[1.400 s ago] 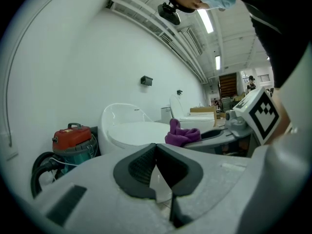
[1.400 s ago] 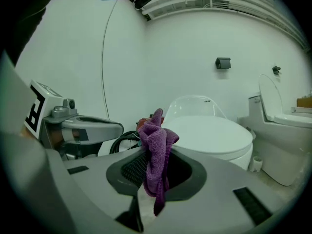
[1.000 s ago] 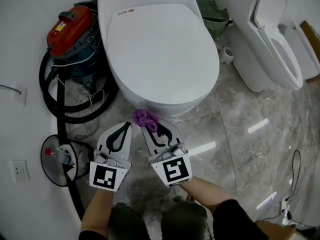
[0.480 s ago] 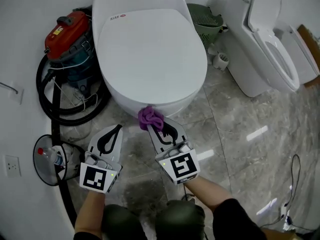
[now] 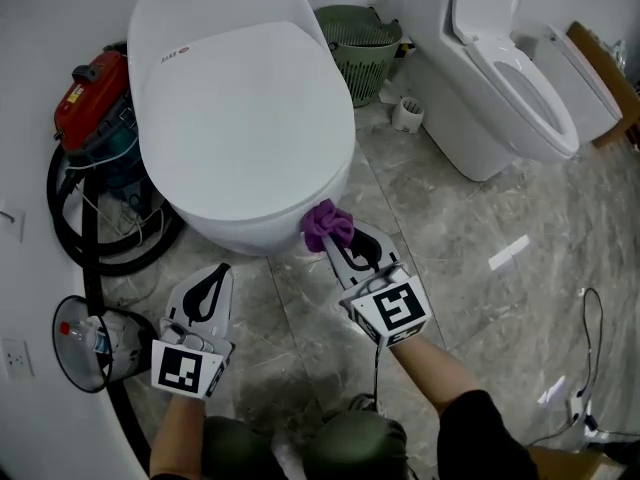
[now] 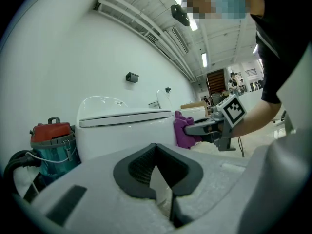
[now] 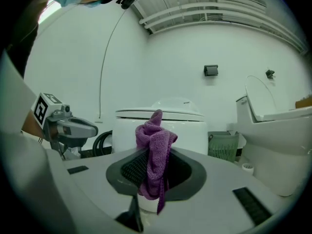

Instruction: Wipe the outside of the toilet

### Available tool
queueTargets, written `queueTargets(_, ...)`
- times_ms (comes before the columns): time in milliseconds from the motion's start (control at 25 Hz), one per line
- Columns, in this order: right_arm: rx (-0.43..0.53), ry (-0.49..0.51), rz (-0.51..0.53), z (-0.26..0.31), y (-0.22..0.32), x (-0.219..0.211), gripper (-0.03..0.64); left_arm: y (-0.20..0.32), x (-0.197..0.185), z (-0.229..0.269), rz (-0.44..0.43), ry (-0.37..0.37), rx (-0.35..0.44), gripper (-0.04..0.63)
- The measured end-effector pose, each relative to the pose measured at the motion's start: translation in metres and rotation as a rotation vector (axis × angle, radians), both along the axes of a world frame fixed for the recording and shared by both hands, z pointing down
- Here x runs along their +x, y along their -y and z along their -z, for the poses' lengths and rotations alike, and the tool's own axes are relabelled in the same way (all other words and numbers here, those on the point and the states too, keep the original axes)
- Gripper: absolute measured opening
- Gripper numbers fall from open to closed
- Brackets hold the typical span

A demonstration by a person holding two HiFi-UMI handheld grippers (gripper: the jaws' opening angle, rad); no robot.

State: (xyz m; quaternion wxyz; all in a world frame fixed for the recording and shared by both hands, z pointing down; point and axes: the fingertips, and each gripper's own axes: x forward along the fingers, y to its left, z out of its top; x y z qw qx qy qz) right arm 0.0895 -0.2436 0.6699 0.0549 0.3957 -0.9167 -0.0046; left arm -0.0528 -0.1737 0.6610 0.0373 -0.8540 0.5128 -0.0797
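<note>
A white toilet with its lid down fills the upper left of the head view. My right gripper is shut on a bunched purple cloth, which presses against the right front of the bowl's outer wall. In the right gripper view the purple cloth hangs between the jaws with the toilet straight ahead. My left gripper is shut with nothing in it, low on the floor in front of the bowl. The left gripper view shows the toilet, the purple cloth and the right gripper.
A red and teal vacuum with a black hose stands left of the toilet. A small fan sits at the lower left. A green basket and a second white toilet with its lid up stand behind on the marble floor.
My right gripper has carried the purple cloth from the bowl's front round to its right side. The view has swung right, and my left gripper has dropped back from the bowl.
</note>
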Motion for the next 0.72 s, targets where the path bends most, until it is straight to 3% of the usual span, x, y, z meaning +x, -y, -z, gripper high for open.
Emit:
queueTargets(200,0.020,-0.020,-0.003,-0.002,0.026,0.028,0.083,-0.001,0.007,-0.003,-0.004,0.010,-0.009,0.003)
queueTargets(520,0.011,-0.058,-0.200,-0.015,0.097,0.074,0.078,-0.009,-0.006,-0.008,-0.007,0.026,-0.005,0.003)
queueTargets(720,0.017,-0.009,-0.260,-0.018,0.089,0.080,0.077,-0.014,-0.016,-0.002,-0.002,0.026,0.009,0.003)
